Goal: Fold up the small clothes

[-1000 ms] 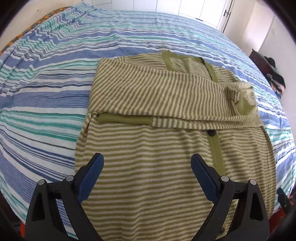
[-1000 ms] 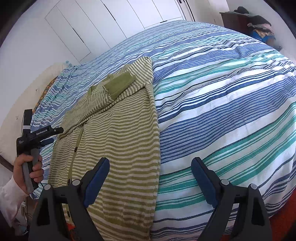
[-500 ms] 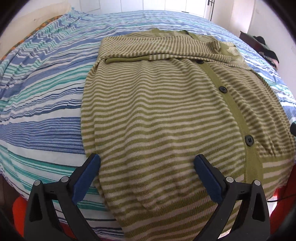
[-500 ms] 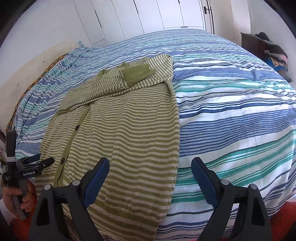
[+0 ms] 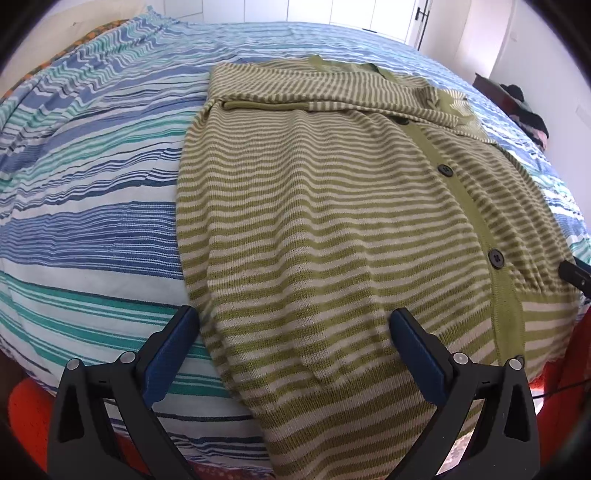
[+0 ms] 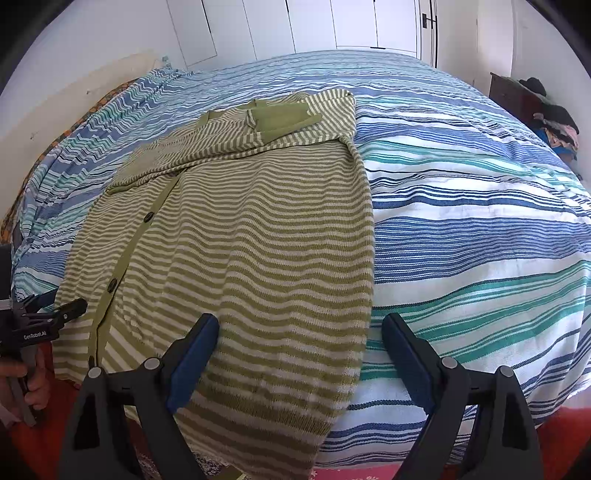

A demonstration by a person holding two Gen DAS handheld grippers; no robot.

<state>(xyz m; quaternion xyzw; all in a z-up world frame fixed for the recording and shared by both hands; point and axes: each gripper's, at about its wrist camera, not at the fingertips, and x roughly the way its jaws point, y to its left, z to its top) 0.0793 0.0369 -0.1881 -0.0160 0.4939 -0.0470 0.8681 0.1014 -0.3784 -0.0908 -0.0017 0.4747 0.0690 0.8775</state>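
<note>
A green and cream striped cardigan (image 5: 332, 221) lies flat on the bed with both sleeves folded across its chest. It also shows in the right wrist view (image 6: 240, 240). Its hem hangs over the bed's near edge. My left gripper (image 5: 295, 332) is open and empty, hovering over the hem's left corner. My right gripper (image 6: 299, 336) is open and empty over the hem's right corner. The left gripper also shows at the left edge of the right wrist view (image 6: 48, 310), held in a hand.
The bed has a blue, teal and white striped cover (image 6: 461, 203). White wardrobe doors (image 6: 314, 26) stand behind it. A dark dresser with piled clothes (image 6: 546, 114) is at the far right. Red floor covering (image 5: 26, 406) lies below the bed edge.
Both grippers have pulled back from the folded sleeves toward the near bed edge and now hover over the hem. Both stayed open. The cardigan has not moved.
</note>
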